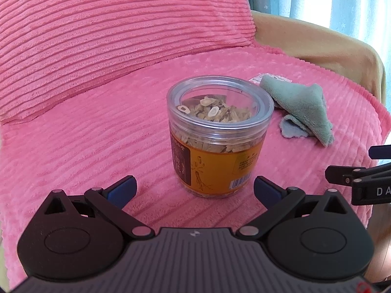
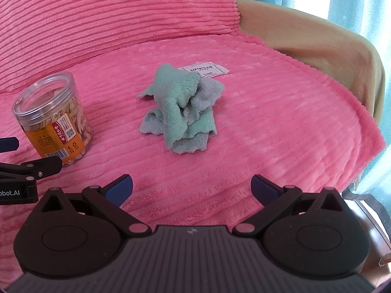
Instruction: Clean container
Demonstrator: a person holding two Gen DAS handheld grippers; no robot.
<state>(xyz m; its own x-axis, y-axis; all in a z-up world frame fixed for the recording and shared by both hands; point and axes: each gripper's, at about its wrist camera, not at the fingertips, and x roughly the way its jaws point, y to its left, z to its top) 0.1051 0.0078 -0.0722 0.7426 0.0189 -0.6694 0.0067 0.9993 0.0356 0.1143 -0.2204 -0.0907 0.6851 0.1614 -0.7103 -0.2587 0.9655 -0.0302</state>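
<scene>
A pink ribbed plush blanket covers a seat, with a matching pink cushion leaning at its back edge, a tan cover showing past the right edge and pale blue curtains behind. The container, a clear plastic jar with a clear lid and an orange label, stands upright toward the blanket's left side, holding pale dried slices. A crumpled green and grey cloth lies near the blanket's middle, to the right of the jar and apart from it, with a white printed tag just behind it toward the back edge. The left gripper hovers just in front of the jar, its jaws spread wide and holding nothing. The right gripper hangs over the blanket's front edge, facing the cloth, jaws likewise spread and empty
</scene>
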